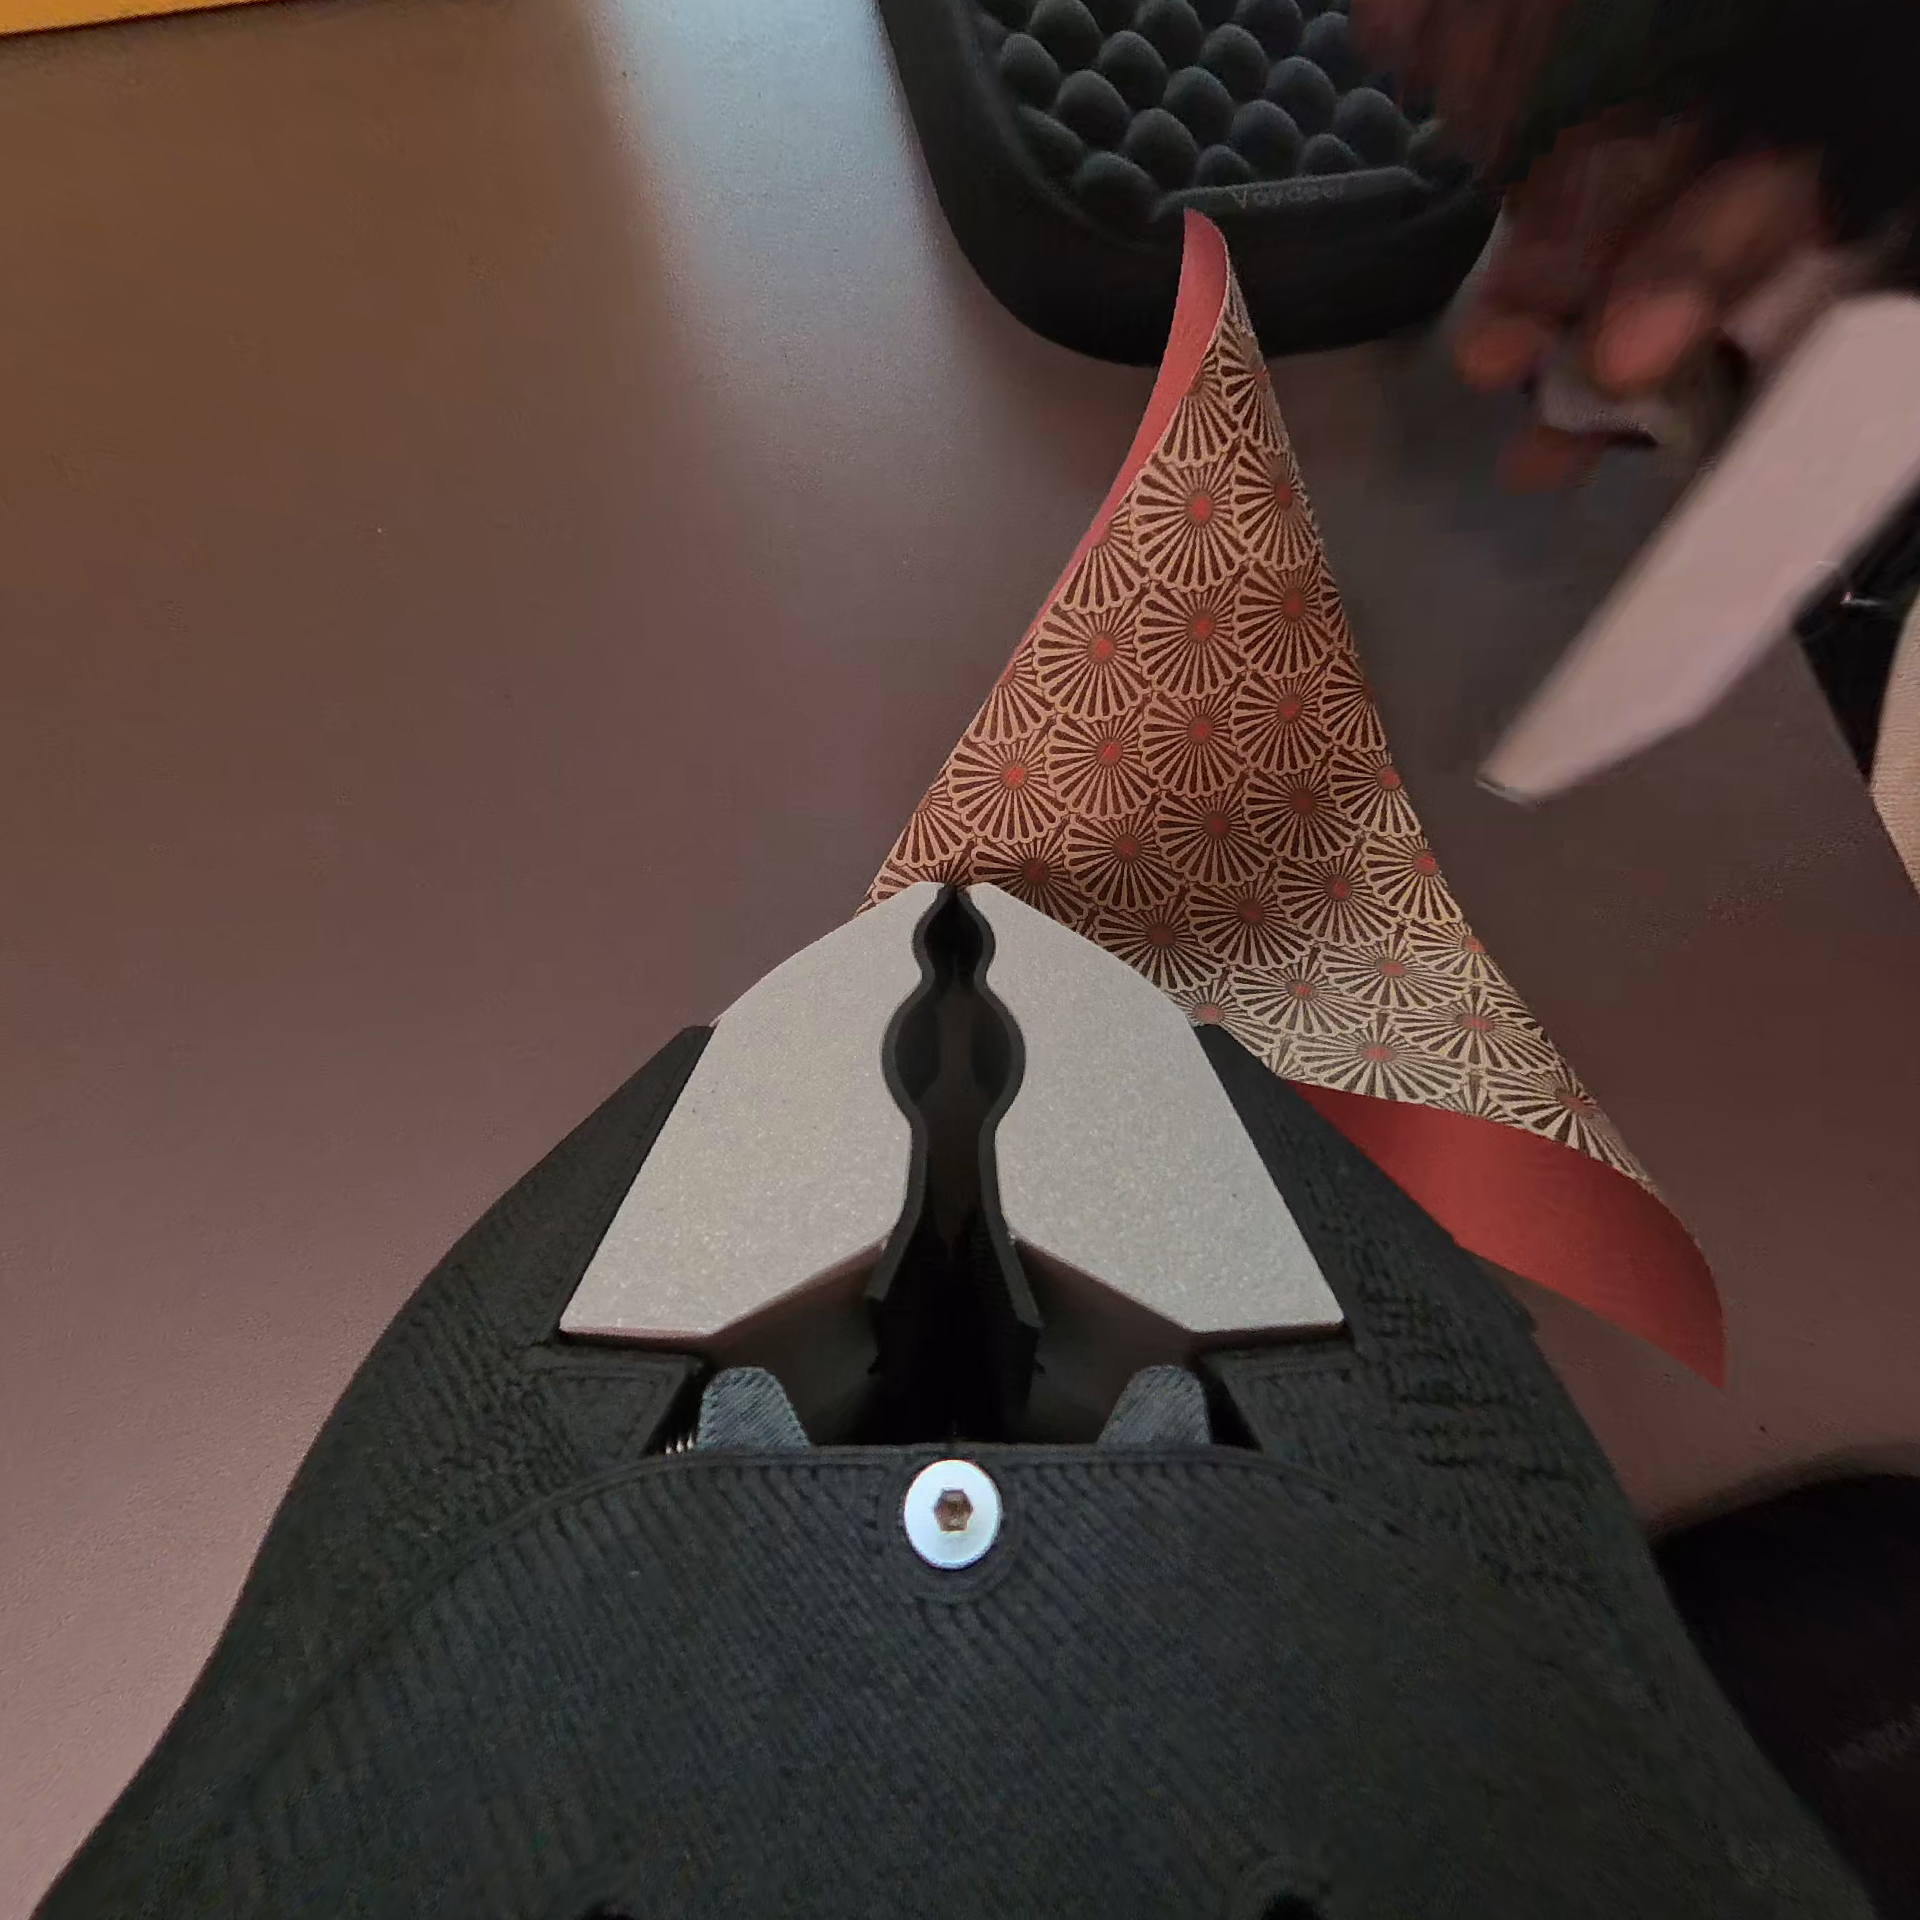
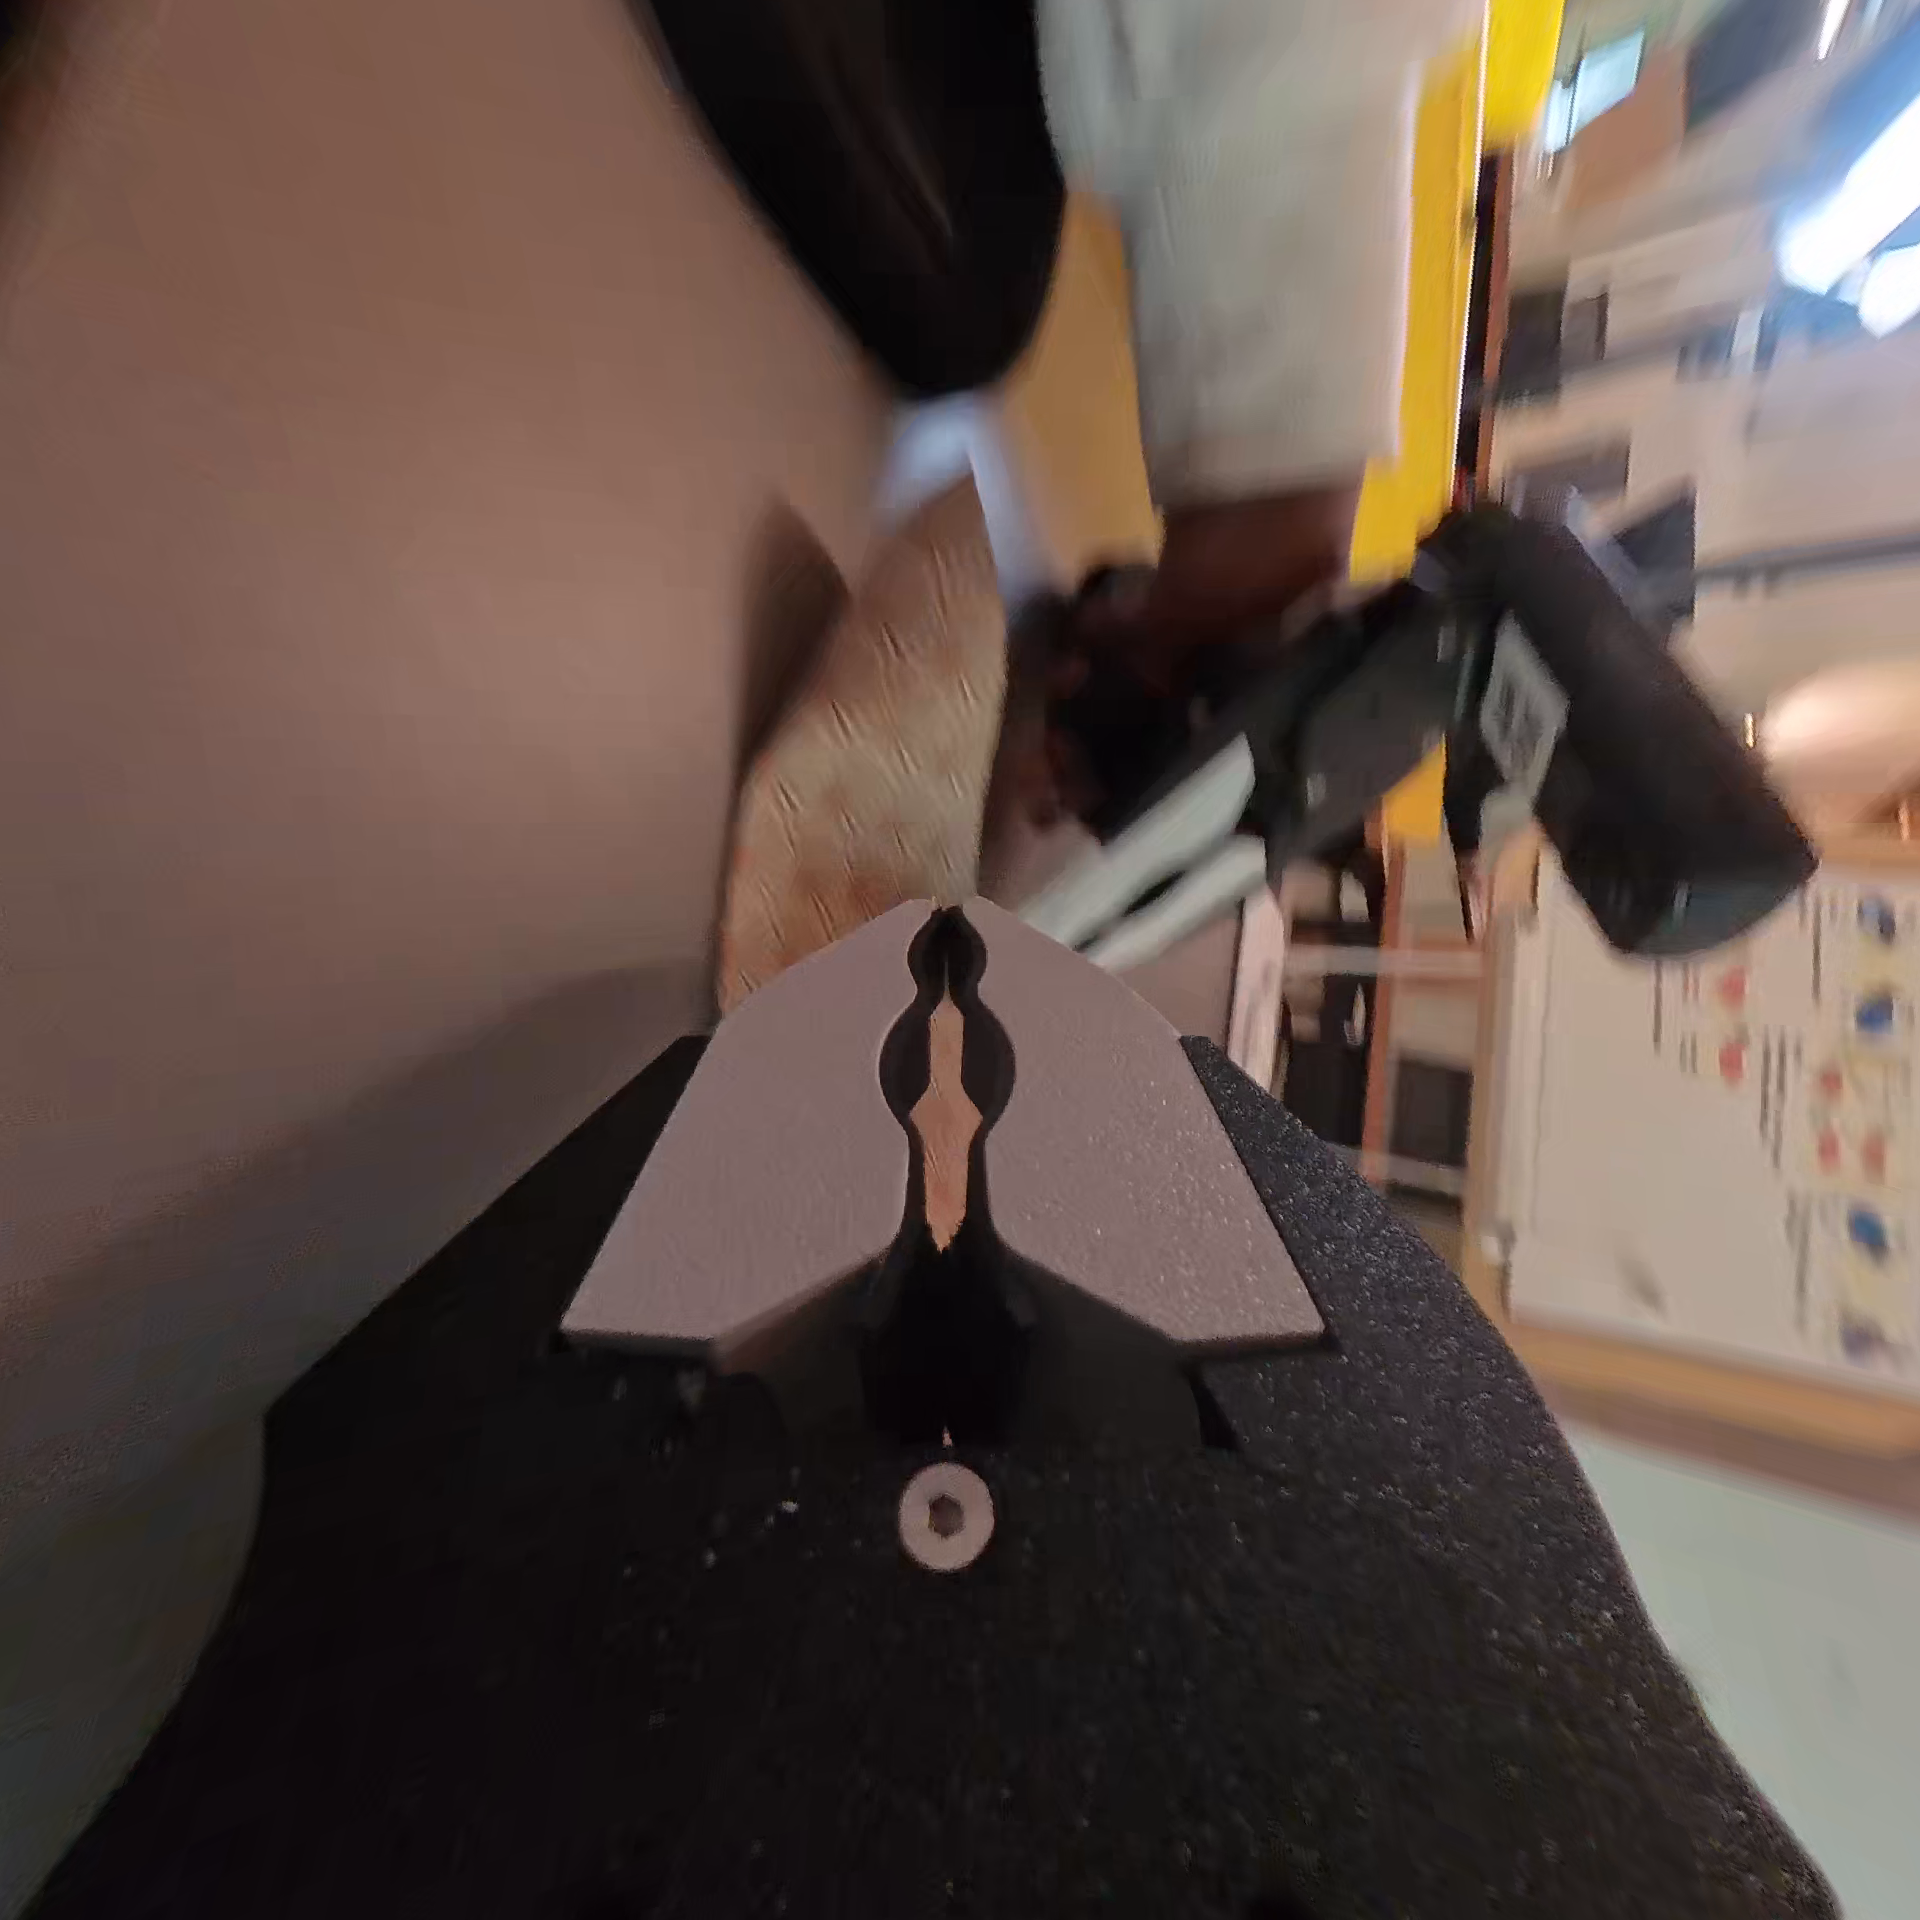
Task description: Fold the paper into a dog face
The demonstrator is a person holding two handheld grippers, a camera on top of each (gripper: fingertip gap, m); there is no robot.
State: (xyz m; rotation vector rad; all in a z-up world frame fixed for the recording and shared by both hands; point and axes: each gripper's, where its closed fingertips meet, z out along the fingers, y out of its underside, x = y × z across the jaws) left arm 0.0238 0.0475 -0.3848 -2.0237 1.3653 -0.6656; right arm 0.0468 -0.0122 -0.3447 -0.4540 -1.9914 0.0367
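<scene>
Paper (image 1: pixel 1236 727), patterned on one face and plain red on the other, is hanging in the air above the brown table (image 1: pixel 468 520), not lying on it. One corner is pinched at the tips of the left gripper (image 1: pixel 958 891), whose jaws are pressed together on it; the sheet is rising from there to a curled point in front of the black bumpy pad (image 1: pixel 1195 125) at the table's far edge, while a lower corner is flopping down to the gripper's right, red side showing.

Right gripper (image 2: pixel 951 914), seen in its own blurred view, is also standing nearly closed, with a sliver of tan showing in the slot between its jaws. That is likely the paper's edge, though the blur is keeping me from being sure it is gripped. In the left view it is appearing as a pale smeared blade with a person's hand (image 1: pixel 1621 343) behind it.

No crease is showing; folding looks barely begun.

Risks, as I judge them: a one-corner pinch is letting the sheet swing and curl, so corners may meet crooked when it is laid down. Both grippers pulling apart could tear the corner. A fast motion could slip the paper free.
</scene>
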